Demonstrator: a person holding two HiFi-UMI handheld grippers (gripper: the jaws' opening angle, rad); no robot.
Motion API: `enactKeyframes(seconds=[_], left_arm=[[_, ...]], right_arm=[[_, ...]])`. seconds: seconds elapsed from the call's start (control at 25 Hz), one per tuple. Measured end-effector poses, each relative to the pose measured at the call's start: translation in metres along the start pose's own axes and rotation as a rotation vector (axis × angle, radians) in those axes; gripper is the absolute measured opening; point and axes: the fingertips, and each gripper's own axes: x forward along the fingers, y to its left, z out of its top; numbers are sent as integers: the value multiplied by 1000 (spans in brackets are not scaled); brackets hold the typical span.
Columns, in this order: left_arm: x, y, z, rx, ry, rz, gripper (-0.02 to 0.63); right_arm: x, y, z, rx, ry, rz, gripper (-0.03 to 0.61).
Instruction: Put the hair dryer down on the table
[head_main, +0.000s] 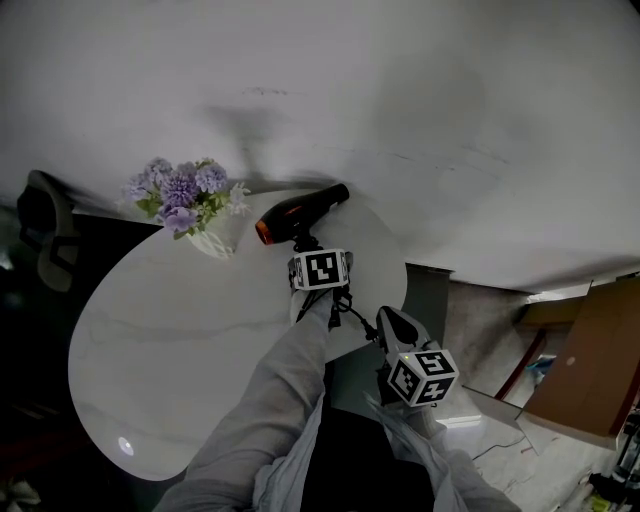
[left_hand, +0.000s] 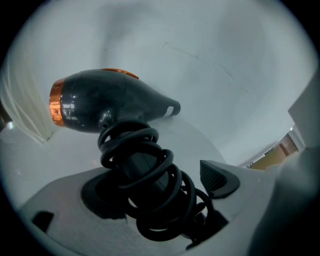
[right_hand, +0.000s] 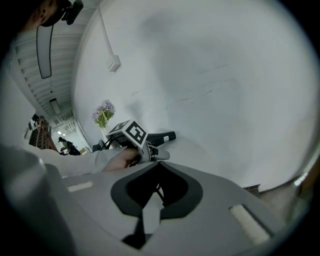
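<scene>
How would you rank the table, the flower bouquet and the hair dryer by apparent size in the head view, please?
Largest: table.
Then: flower bouquet.
Smallest: hair dryer, only a little smaller than the bouquet.

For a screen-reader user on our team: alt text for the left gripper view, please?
A black hair dryer with an orange ring lies on a white table, its cord-wrapped handle between the open jaws of the left gripper.

Illumination even, diffuse and moderately dim throughout. Head view: one soft shadow on the wall (head_main: 250, 125) above the hair dryer (head_main: 300, 212); small glare spot (head_main: 125, 445) on the table (head_main: 180, 350). Both gripper views: heavy fisheye curvature, black vignetted corners. Left gripper view: coiled cord (left_hand: 150, 185) nearest the lens slightly soft.
</scene>
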Motion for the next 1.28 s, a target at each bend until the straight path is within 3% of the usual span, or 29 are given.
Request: enactKeyframes(seconds=[0.12, 0.28, 0.44, 0.6, 0.72, 0.88, 1.0, 1.28], left_arm=[[2, 2, -4, 27, 53, 16, 465], [4, 21, -11, 156, 104, 149, 457], [4, 25, -12, 165, 106, 169, 454], [-4, 31, -11, 239, 94, 248, 459], [-18, 37, -8, 281, 27, 277, 512], [-55, 35, -7, 231, -102, 173, 470], [-94, 36, -8, 215, -198, 76, 323], [-180, 32, -40, 242, -356, -130, 108]], right_arm=[[-3, 3, 1, -5, -1, 1, 11], [-4, 1, 1, -9, 1, -1, 11], [-2, 0, -1, -14, 5, 0, 11], [-1, 0, 0, -14, 5, 3, 11], [-2, 3, -1, -17, 3, 10, 11], [-6, 12, -4, -34, -5, 27, 11], [-13, 20, -4, -46, -23, 36, 11], [-39, 37, -5, -82, -72, 56, 11]])
